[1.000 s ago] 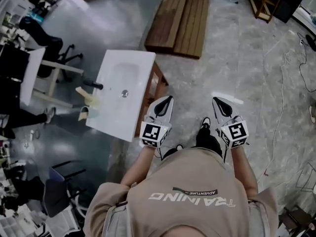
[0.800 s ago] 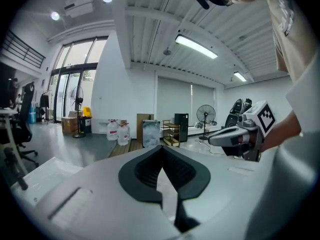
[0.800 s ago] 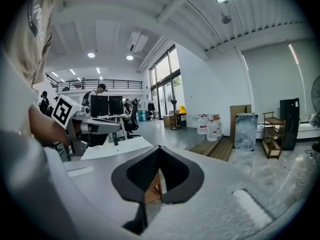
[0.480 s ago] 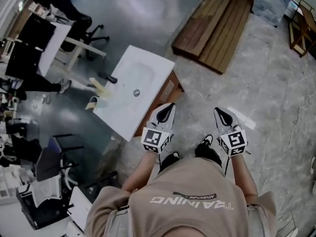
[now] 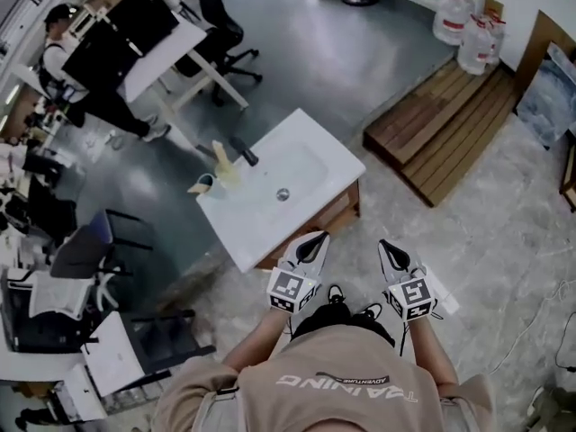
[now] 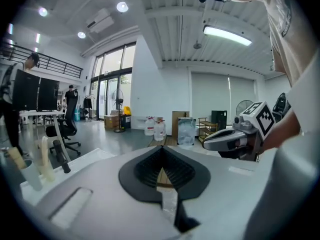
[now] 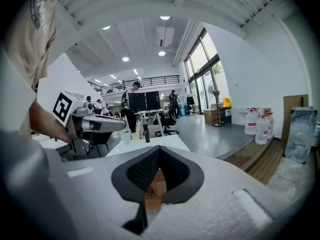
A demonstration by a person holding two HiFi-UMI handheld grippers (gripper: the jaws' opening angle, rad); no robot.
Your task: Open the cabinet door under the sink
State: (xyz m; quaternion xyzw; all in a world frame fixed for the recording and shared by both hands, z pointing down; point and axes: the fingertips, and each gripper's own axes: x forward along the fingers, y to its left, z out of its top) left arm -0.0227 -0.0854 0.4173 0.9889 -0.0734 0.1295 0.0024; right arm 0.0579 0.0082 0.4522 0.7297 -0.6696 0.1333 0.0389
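Stands on the mottled grey stone floor (image 5: 504, 241), looking steeply down past a beige printed shirt (image 5: 342, 390). Holds the left tongs (image 5: 317, 238) clenched, tips pressed together on nothing, with only the dark ribbed hollow behind them gaping. Holds the right tongs (image 5: 384, 244) clenched the same way and empty, at 3 o'clock of the left pair, level with it and apart. Points both toward 12 o'clock.

Faces the white rectangular ceramic sink top (image 5: 315, 156), set askew at 11 o'clock of the left tongs. Shows a round metal drain (image 5: 283, 194) in the basin, a black faucet (image 5: 243, 151) on the 10 o'clock side, and a pale cup (image 5: 205, 184) at the 9 o'clock edge. Finds the brown wooden cabinet (image 5: 340, 211) directly under that top, just a narrow strip of its front visible below the white rim, near the left tongs at their 12 o'clock and touched by neither pair. Cannot tell from this strip how the door stands.

Farther off, takes in a slatted brown wooden platform (image 5: 450, 129) at 1 o'clock with clear plastic water jugs (image 5: 463, 30) beyond it. Catches a black office chair (image 5: 90, 250) at 9 o'clock.
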